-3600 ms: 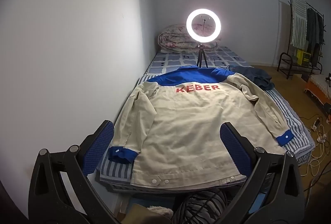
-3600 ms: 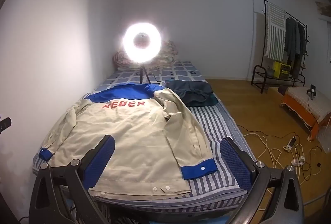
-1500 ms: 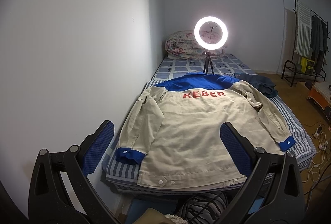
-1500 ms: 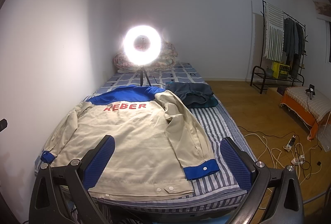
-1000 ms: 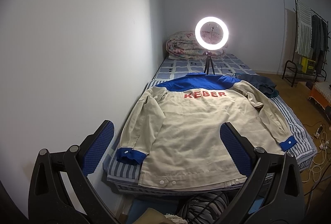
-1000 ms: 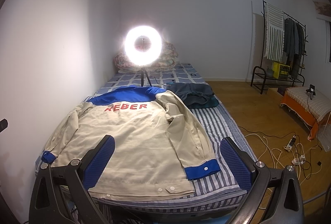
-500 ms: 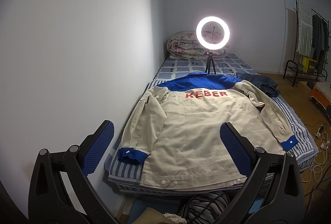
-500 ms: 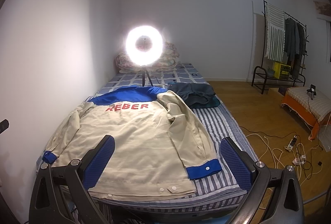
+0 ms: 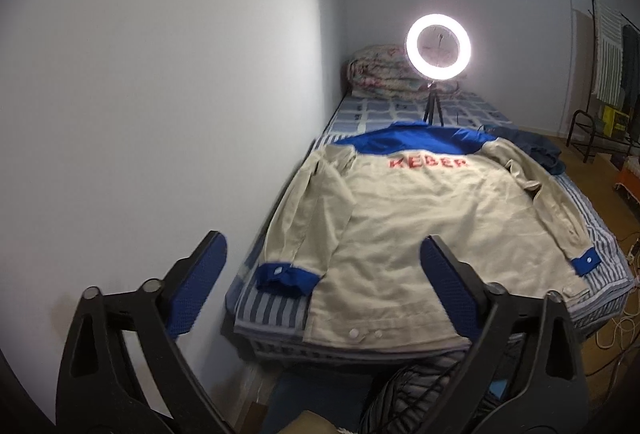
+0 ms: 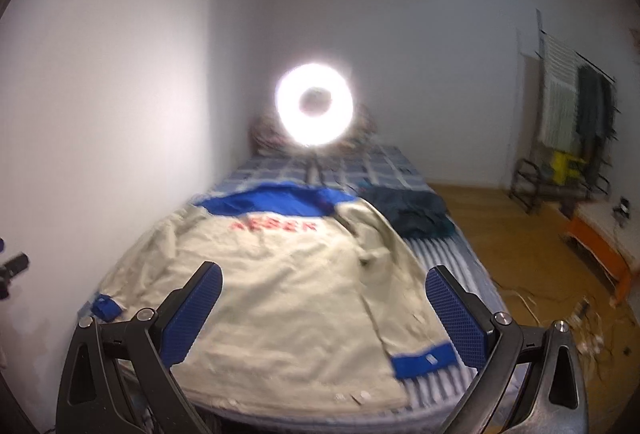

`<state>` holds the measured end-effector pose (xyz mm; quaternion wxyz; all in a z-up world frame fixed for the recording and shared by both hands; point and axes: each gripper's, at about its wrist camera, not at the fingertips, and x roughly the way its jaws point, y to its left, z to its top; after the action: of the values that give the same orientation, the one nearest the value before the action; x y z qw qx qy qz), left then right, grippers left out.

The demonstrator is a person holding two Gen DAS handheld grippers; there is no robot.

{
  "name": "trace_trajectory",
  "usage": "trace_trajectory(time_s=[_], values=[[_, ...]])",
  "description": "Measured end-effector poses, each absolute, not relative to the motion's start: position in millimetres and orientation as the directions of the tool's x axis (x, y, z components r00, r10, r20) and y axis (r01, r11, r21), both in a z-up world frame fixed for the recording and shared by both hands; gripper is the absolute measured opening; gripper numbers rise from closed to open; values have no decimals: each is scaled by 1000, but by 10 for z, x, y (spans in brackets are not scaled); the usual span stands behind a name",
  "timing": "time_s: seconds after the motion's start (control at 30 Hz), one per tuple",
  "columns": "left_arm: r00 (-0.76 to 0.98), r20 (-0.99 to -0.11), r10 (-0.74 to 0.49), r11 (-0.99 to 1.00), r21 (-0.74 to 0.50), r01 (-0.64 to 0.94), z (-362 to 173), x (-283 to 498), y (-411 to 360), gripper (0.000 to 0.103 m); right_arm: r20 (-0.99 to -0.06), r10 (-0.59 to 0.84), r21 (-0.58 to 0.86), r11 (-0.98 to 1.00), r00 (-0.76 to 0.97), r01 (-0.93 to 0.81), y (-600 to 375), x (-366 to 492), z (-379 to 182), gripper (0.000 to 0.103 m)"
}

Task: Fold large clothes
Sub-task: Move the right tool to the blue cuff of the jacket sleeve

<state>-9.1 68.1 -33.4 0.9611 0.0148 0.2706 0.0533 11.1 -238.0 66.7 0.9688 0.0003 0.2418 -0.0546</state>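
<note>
Jacket (image 9: 420, 234) flat on bed (image 9: 272, 310); ring light (image 9: 438, 47) behind.

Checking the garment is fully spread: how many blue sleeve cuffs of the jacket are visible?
2. One blue cuff lies at the near end of the sleeve on the wall side of the jacket; the other cuff ends the sleeve on the room side. Neither is hidden.

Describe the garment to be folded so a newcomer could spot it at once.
On the striped bed along the wall, in front of the glowing ring light, a beige jacket lies spread back-up. Unlike the dark clothes bundled beside it, it has blue shoulders, blue cuffs and red lettering.
</note>
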Motion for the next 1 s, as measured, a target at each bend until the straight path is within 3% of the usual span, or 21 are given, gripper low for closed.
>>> trace_trajectory(time_s=[0.2,0.3,0.6,0.67,1.0], values=[[820,-555,138,990,77,-114,-633,-292,871,80,-510,83,-40,992,856,-120,-1932,656,542,103],[809,-569,149,989,64,-137,-740,-418,976,79,-548,232,3,961,804,-275,-1581,995,418,102],[773,-612,165,979,10,-202,-918,-576,1235,72,-632,535,156,797,561,-584,-485,1681,-129,81],[768,-617,172,975,-3,-221,-946,-607,1290,72,-656,567,178,757,497,-629,-215,1768,-269,75],[740,-645,191,962,-29,-273,-1046,-713,1516,71,-797,553,171,592,242,-788,1059,2042,-1353,75]])
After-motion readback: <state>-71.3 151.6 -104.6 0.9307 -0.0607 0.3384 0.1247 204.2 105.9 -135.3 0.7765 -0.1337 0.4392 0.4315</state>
